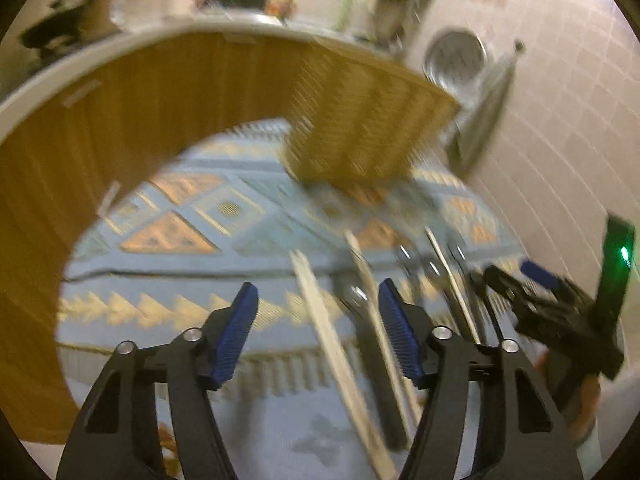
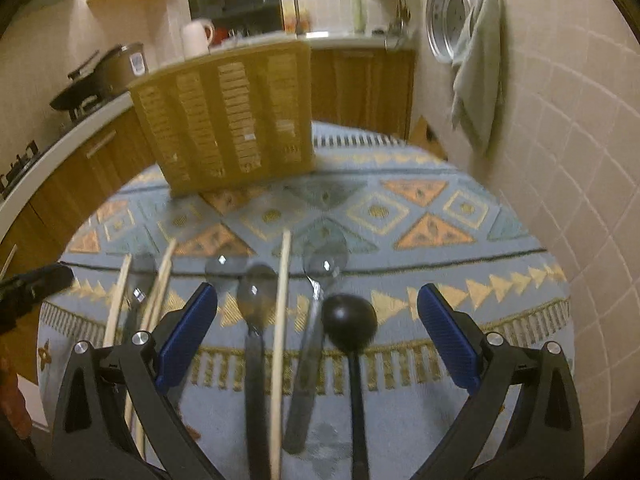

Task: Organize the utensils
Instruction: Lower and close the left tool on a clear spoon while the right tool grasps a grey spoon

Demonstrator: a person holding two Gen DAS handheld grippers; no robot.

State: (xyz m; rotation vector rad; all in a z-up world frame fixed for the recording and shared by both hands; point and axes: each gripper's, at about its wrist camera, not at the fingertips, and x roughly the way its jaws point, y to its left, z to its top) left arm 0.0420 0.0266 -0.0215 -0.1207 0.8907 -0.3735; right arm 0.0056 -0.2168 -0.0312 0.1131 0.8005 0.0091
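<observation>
Lying flat: glossy round black ladle (image 2: 349, 320).

The left wrist view is smeared by motion blur throughout. The utensils (image 1: 360, 320) at five o'clock streak into pale and dark bars, so spoons cannot be told from sticks, and their handles run off the bottom edge. The slatted wooden holder (image 1: 360, 128) has soft edges, and its compartments cannot be made out. Items on the counter (image 1: 100, 76) at twelve o'clock are shapeless smudges.

In the right wrist view, the black ladle (image 2: 349, 320) and the spoons' handles are cut off at six o'clock. At nine o'clock the left gripper (image 2: 32, 284) is cropped by the edge, its fingers unseen.
</observation>
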